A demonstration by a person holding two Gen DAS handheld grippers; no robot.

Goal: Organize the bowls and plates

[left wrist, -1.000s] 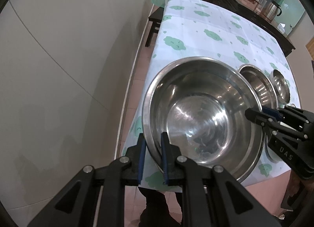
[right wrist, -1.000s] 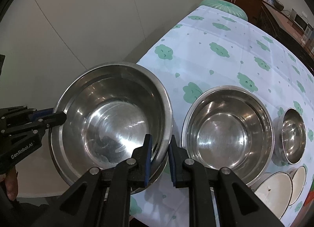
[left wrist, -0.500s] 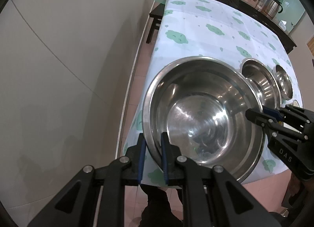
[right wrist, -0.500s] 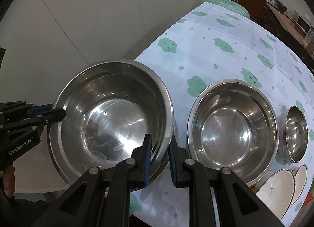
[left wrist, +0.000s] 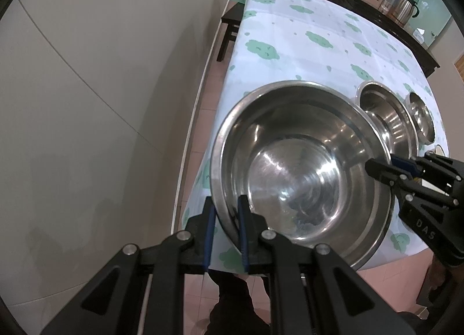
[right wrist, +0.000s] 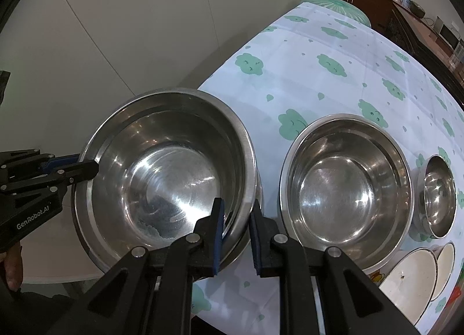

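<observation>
Large steel bowl (right wrist: 168,172) hangs between both grippers at the tabletop's (right wrist: 333,80) near-left corner, rim pinched narrowly by left fingers (left wrist: 242,219) and right fingers (right wrist: 217,219) on opposite sides; the medium bowl (right wrist: 345,187) lies just rightward.

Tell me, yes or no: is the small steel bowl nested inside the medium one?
No: in the right wrist view the small bowl stands on the tablecloth beside the medium bowl, not in it.

We see a table (right wrist: 333,97) under a green-clouded cloth, steel bowls (right wrist: 348,193) and white plates (right wrist: 411,277) on it.
</observation>
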